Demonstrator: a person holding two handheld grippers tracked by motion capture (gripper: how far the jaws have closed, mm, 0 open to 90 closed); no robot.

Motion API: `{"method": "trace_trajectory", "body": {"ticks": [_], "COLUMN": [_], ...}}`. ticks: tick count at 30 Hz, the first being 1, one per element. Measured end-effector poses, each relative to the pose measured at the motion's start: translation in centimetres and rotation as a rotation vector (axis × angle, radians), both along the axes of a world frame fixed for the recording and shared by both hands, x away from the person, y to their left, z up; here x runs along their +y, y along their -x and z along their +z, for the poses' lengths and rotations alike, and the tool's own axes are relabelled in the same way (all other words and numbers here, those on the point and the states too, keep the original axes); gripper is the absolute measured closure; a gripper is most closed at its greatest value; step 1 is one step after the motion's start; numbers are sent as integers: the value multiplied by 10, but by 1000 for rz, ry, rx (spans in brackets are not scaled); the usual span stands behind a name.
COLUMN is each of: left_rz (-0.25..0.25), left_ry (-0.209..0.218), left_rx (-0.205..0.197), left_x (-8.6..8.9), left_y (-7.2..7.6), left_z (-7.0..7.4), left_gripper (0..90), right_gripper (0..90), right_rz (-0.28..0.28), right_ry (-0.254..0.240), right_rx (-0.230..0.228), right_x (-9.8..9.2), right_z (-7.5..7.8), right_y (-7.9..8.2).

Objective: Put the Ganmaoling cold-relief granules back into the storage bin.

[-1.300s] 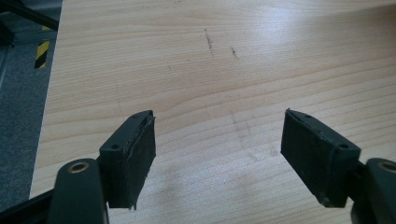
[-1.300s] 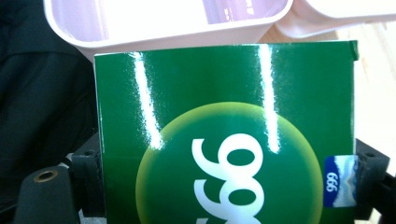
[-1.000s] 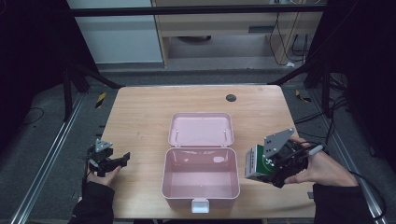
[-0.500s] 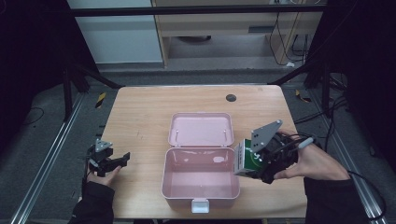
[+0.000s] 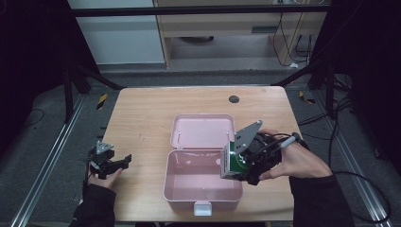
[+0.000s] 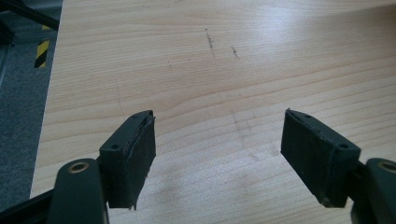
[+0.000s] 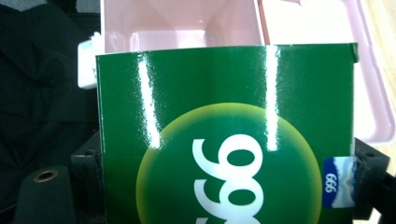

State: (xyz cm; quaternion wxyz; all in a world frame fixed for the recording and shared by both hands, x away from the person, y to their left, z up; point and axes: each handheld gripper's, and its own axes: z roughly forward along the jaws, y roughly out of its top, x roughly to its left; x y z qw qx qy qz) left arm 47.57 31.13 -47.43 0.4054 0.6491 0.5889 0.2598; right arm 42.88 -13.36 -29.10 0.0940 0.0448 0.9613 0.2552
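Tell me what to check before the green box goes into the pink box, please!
1. Right gripper holds the green box between its jaws: ok.
2. Pink box lid open: ok.
3. Inside of the pink box free of other things: ok, as far as can be seen.
4. Green box over the opening: partly, it hangs at the right rim, not ok yet.
5. Left gripper out of the way, open over bare table: ok.

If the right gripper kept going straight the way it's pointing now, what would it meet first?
Probably the open pink plastic box: the right gripper, shut on a green carton, points into its hollow bottom half, though depth is unclear.
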Motion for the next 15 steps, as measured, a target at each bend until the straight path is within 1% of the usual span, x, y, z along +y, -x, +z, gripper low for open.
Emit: {"method": "trace_trajectory", "body": {"ticks": [3,8,11,15], "left_rz": [0,0,2,2], "left_ry": [2,2,5,5], "left_rx": [-2,-2,-5,-5], "left_x": [0,0,0,0], "left_y": [0,0,0,0], "left_z": [0,0,0,0], "left_gripper": [256,256,256,256], "right_gripper": [154,154,154,154], "right_rz": [7,14,17,24], "right_ry": [10,9,28,30], "right_rx": [-1,-1,8,14], "right_x": [7,15,23,28], "right_z": [-1,-2,-6,-9], "right_y": [-1,-2,-3,-3]}}
